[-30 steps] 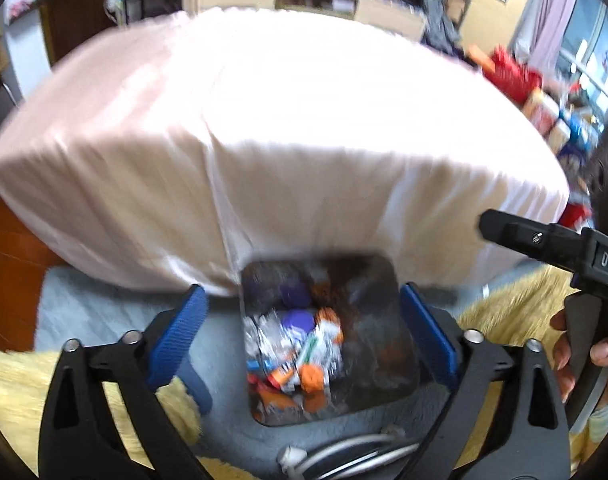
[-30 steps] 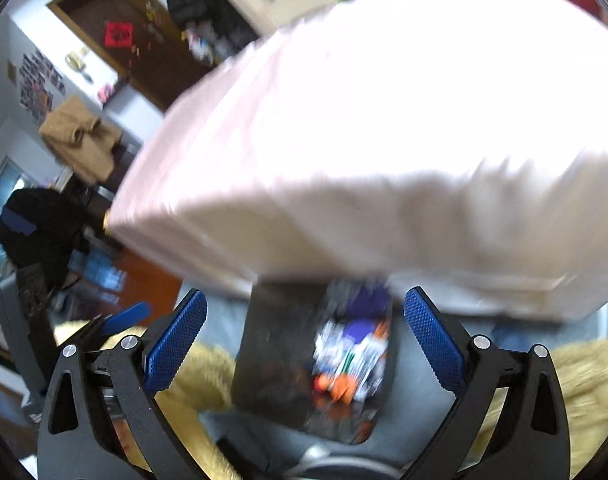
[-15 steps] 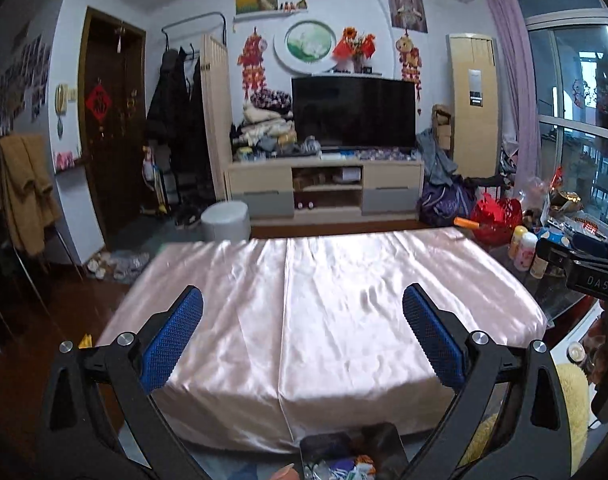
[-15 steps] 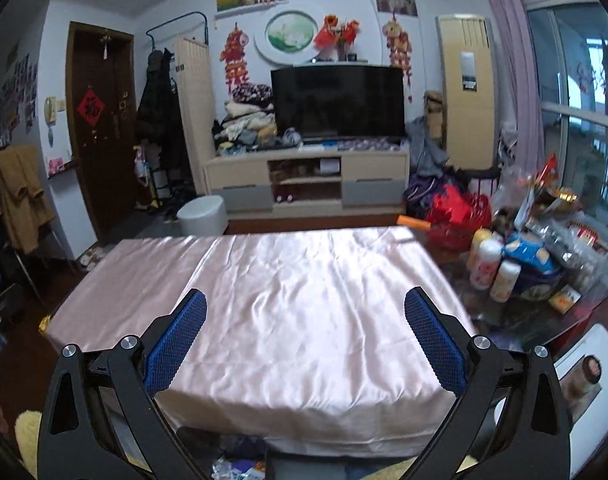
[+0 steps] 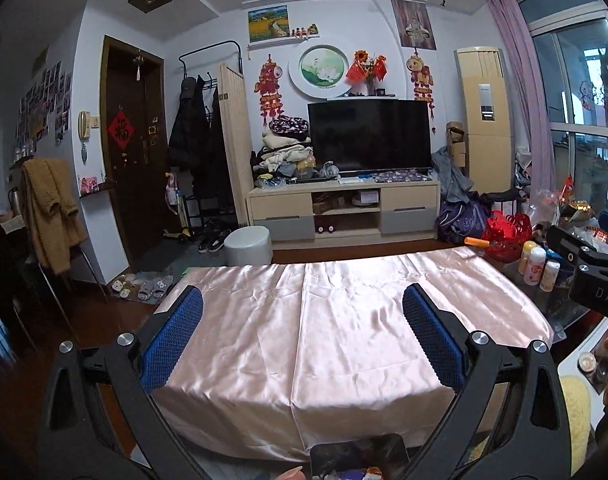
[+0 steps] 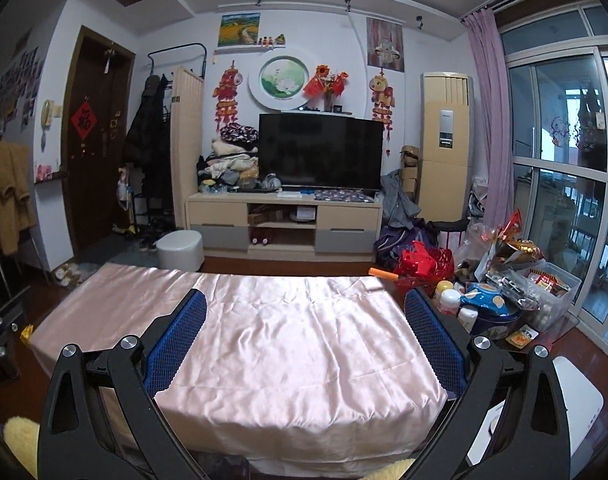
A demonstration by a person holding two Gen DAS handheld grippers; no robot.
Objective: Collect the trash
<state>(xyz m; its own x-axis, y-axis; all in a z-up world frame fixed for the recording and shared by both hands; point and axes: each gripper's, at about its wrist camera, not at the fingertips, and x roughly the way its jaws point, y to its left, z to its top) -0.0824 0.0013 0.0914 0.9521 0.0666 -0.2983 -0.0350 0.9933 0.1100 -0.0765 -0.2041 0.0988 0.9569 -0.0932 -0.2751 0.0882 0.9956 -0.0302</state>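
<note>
Pink cloth is covering the worktop (image 5: 344,320) mid-frame; both the left hand-held gripper (image 5: 302,338) and right hand-held gripper (image 6: 306,338) are hovering spread and empty; the trash bin (image 5: 358,458) is sitting at bottom centre.

Pale pink satin tablecloth (image 5: 344,320), blue textured gripper pads (image 6: 175,340), black television (image 6: 320,152)

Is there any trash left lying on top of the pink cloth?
No, the pink cloth shows only bare, wrinkled fabric in the right wrist view, with nothing lying on top of it.
</note>
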